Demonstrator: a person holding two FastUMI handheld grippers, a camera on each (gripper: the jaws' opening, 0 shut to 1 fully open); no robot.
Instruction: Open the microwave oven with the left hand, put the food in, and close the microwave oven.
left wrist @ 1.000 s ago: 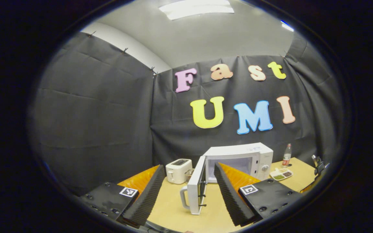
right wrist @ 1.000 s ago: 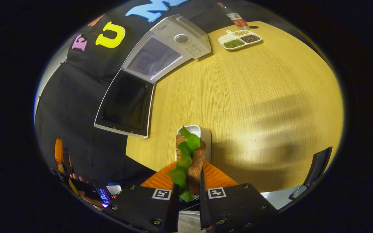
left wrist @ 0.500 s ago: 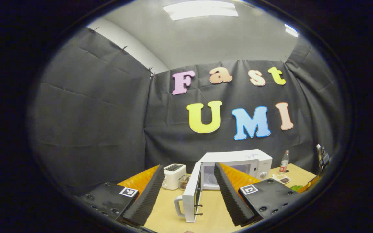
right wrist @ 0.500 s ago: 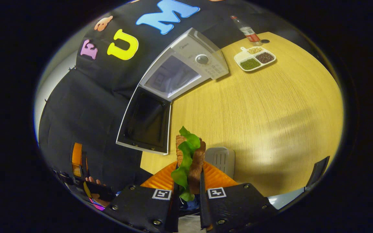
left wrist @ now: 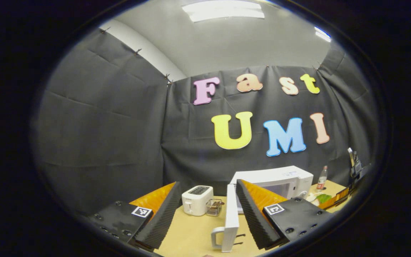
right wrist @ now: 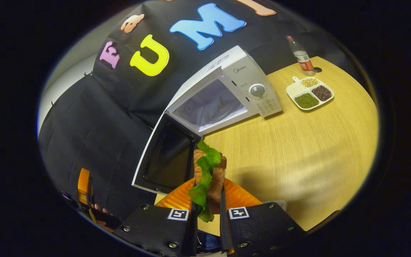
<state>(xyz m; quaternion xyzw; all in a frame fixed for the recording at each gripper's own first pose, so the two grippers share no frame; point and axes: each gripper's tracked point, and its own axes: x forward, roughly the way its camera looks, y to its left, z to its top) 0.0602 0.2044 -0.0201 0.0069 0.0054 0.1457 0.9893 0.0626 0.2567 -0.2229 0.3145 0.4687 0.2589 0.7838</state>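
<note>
In the right gripper view, the right gripper (right wrist: 207,228) at the bottom centre of the frame is clamped on the food, a brown toasted sandwich with green lettuce (right wrist: 208,177), both fingers pressing its flat sides so that it stands on edge with its long axis pointing away from the camera. The white box-shaped microwave oven (right wrist: 243,84) sits up and slightly right of the sandwich, its pale cavity (right wrist: 211,109) facing the camera. Its dark-windowed white door (right wrist: 164,157) hangs open at the centre left, its near edge just beside the lettuce. As a judgement, the coming move turns on this: the cavity lies straight ahead along the sandwich's long axis, to the right of the door.

In the left gripper view, the left gripper (left wrist: 205,214) at the bottom has its fingers well apart and empty, with the door seen edge-on between them, and it looks nearer the door's white loop handle (left wrist: 217,238), which suits it for closing.

The name "Midea" is legible on the oven's front panel, above the round dial. The label on the clear plastic bottle with a red label (right wrist: 300,54) at the upper right is too small to make out.
</note>
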